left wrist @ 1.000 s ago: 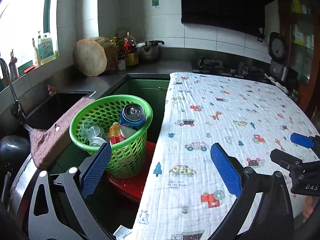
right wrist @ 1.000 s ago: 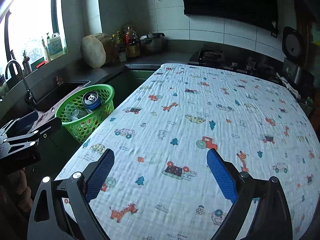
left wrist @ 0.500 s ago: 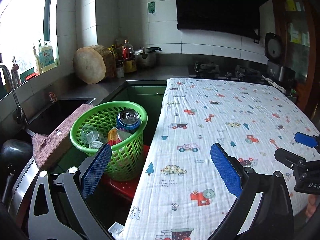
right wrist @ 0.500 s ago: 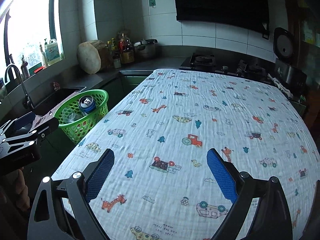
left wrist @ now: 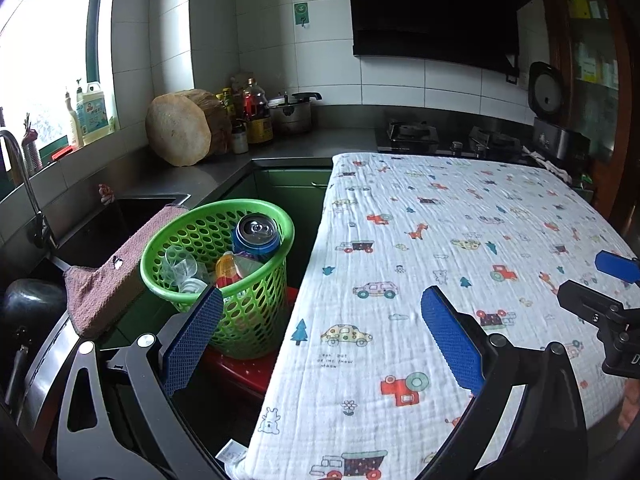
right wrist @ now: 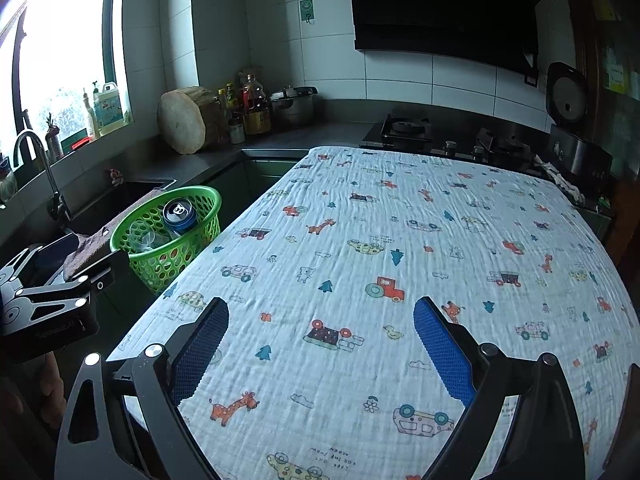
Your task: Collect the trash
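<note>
Green plastic mesh formed the basket (left wrist: pixel 256 320) at the left centre of the left wrist view, standing on a red stool (left wrist: pixel 248 372) in the gap beside the table, probably so that trash could be dropped in from the table edge. Inside it lay the collected trash: a blue can (left wrist: pixel 256 234) upright against the far rim, crumpled clear plastic (left wrist: pixel 180 268) at its left, and an orange-red wrapper (left wrist: pixel 228 274) between them. Further right, the left gripper (left wrist: pixel 320 340) hung released and empty, jaws wide; the basket sat just beyond its left finger, the can above and left of the gap. In the right wrist view the right gripper (right wrist: pixel 320 344) was likewise spread and empty over the printed cloth (right wrist: pixel 400 260) on the table, with the basket well apart at the left centre. No loose trash showed on the cloth, so the collecting looked nearly finished.
</note>
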Tool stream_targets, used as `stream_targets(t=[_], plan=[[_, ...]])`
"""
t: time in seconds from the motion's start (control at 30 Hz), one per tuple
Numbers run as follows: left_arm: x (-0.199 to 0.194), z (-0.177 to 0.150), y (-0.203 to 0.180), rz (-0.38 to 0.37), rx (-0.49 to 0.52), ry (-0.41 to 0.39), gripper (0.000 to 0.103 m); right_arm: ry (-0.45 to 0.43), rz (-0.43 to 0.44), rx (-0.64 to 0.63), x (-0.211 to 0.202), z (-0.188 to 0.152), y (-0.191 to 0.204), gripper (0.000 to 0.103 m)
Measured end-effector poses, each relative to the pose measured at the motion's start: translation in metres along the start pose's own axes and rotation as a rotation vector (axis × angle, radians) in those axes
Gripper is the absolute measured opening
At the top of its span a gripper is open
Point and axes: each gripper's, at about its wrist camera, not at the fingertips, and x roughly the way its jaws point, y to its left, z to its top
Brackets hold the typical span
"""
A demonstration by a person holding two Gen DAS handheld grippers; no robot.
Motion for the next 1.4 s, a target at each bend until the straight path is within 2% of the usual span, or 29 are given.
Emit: stream_targets(t=[0.43,1.4], plan=[[0.0039,-0.0043,0.007,0.041,-0.004,0.019,0.098,0.0,0.002,-0.003,0.0002,0.0008,0.0026,0.091],[-0.002,-0.0051,0.0079,0.061,0.008,0.009,0.098,0.013,-0.014,0.012,0.0058,-0.0023,-0.0052,0.091]])
